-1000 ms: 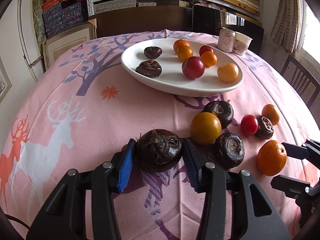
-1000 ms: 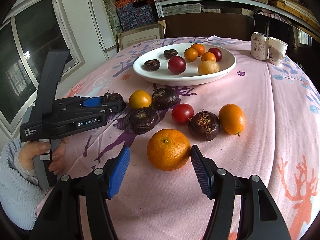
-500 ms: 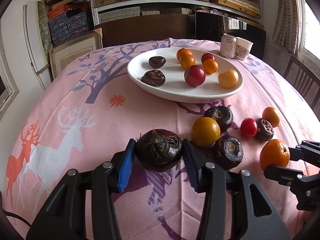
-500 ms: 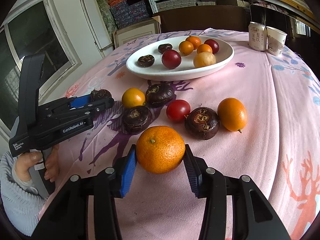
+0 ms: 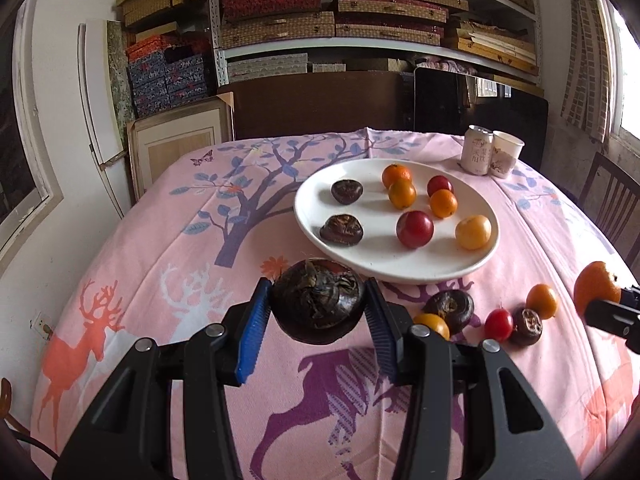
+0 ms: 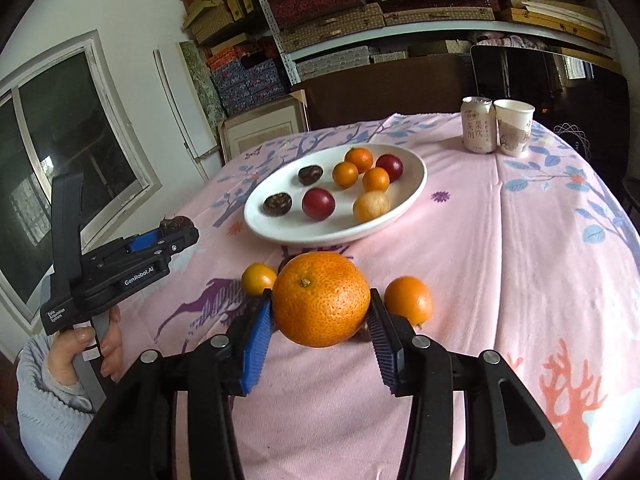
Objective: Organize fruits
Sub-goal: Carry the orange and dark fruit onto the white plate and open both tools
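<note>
My left gripper is shut on a dark brown water chestnut, lifted off the pink tablecloth just in front of the white plate. My right gripper is shut on a large orange, also held above the cloth. The plate holds several small fruits: dark chestnuts, red ones and orange ones. Loose fruit lies on the cloth: a dark chestnut, a red fruit, a small orange one. In the left wrist view the held orange shows at the right edge.
A drink can and a paper cup stand at the table's far right. A hand in a grey sleeve holds the left gripper's handle. Shelves of boxes fill the back wall; a chair stands at the right.
The right gripper shut on the large orange and lifted it off the cloth. The left gripper rose with the chestnut still held between its pads, and both now sit closer to the plate.
</note>
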Motion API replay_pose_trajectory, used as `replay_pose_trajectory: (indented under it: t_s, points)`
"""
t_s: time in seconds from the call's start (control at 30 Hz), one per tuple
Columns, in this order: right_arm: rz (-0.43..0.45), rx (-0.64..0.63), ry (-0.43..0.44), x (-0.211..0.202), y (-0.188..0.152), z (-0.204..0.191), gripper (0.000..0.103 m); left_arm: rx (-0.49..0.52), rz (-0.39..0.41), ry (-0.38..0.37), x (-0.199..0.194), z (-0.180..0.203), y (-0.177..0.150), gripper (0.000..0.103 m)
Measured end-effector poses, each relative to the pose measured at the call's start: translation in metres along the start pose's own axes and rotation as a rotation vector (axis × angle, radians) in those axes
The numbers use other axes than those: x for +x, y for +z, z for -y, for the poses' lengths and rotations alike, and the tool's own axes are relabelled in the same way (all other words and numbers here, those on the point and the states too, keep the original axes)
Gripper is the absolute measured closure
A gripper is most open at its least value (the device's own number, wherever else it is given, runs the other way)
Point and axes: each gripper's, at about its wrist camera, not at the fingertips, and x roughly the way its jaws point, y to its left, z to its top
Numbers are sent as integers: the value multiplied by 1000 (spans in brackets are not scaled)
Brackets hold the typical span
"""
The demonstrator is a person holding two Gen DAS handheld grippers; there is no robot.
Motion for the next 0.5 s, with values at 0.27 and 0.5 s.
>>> replay_pose_trajectory:
  t_s: [0.27, 0.5]
  points:
    - [104, -24, -32, -11, 68, -3, 57, -6, 11, -25, 21, 9, 45, 57]
    - [63, 1, -14, 39, 85, -4, 57, 58, -24, -47, 61, 45, 41, 57]
